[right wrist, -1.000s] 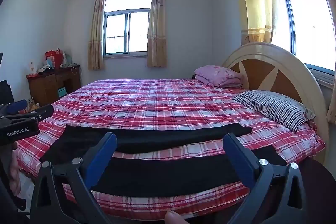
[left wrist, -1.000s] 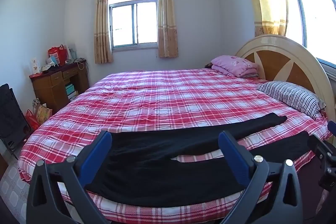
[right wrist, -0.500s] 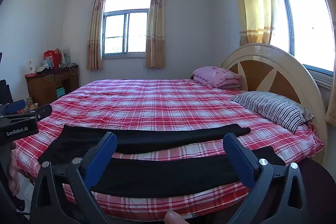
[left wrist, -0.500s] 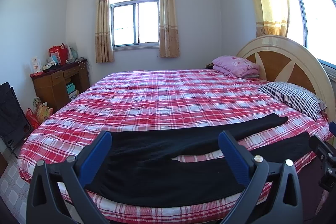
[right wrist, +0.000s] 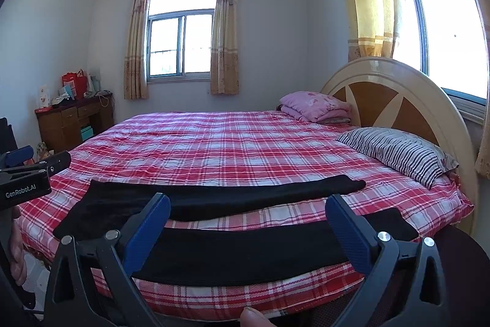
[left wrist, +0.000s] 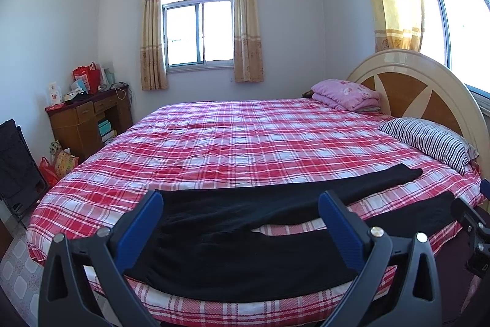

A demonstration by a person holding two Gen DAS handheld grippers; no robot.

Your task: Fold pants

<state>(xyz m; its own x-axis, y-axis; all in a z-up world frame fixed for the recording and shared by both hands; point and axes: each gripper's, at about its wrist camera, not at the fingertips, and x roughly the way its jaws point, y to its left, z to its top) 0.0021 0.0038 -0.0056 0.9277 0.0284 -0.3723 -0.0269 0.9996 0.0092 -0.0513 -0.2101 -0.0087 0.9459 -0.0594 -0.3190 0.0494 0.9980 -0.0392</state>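
Black pants (left wrist: 239, 247) lie flat along the near edge of the bed, waist at the left, both legs spread apart and reaching right. They also show in the right wrist view (right wrist: 232, 250). My left gripper (left wrist: 240, 222) is open and empty, held above the waist and thigh part. My right gripper (right wrist: 248, 222) is open and empty, held above the near leg. The left gripper also shows at the left edge of the right wrist view (right wrist: 27, 173).
The round bed has a red plaid sheet (left wrist: 260, 143), a striped pillow (left wrist: 428, 140) and a folded pink quilt (left wrist: 346, 94) by the curved headboard (left wrist: 422, 81). A wooden desk (left wrist: 85, 118) stands at the left wall.
Both views have shifted very slightly; the pants and both open grippers stay as they were.
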